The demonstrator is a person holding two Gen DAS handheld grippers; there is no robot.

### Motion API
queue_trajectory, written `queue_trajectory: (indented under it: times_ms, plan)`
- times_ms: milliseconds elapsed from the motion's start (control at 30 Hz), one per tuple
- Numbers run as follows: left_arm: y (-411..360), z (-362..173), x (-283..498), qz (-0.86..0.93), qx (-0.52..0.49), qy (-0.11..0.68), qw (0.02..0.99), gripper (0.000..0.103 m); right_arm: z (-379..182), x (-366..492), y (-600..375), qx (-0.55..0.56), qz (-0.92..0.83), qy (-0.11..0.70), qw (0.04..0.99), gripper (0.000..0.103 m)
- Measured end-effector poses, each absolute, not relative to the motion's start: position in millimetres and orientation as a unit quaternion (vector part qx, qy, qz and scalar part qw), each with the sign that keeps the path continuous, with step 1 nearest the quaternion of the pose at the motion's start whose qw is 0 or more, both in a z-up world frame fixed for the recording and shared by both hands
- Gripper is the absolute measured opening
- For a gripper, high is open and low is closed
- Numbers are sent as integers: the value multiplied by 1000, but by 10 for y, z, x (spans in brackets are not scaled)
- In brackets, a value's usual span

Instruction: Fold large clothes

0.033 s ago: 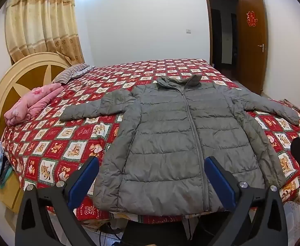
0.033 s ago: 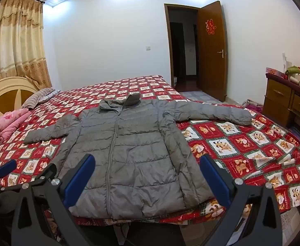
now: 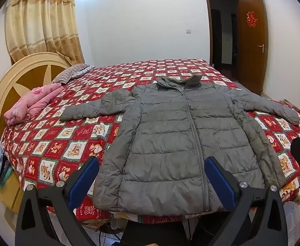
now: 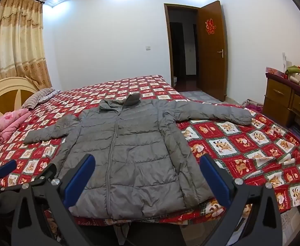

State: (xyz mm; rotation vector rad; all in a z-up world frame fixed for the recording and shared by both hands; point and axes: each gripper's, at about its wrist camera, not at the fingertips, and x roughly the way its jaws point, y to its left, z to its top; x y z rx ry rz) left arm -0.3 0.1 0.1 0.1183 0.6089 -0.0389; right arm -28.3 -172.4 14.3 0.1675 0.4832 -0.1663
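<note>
A grey quilted jacket (image 3: 170, 143) lies front up and zipped on the red patterned bed (image 3: 68, 143), both sleeves spread out sideways and its hem at the near edge. My left gripper (image 3: 151, 164) hovers open over the hem's left half with nothing between its blue pads. In the right wrist view the jacket (image 4: 129, 143) fills the middle of the bed (image 4: 242, 143). My right gripper (image 4: 147, 160) stands open above the hem's right half, empty. A blue pad of the left gripper (image 4: 6, 168) shows at the far left.
A folded pink quilt (image 3: 33, 104) and a striped pillow (image 3: 72, 73) lie by the round headboard (image 3: 10, 86). An open wooden door (image 3: 250, 41) stands at the back right. A cluttered wooden dresser (image 4: 287, 98) stands right of the bed.
</note>
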Motion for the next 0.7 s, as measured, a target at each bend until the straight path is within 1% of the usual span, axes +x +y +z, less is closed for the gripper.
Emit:
queue_trajectory:
  times_ms: [333,700]
  plan:
    - [-76,-1,25,-31,51,310,949,102,126,-268,-1727,83,-81,240,964,103]
    - [34,-29,39,-38,41,311,949,102,98,-277,-1739,84,-79,241,964,103]
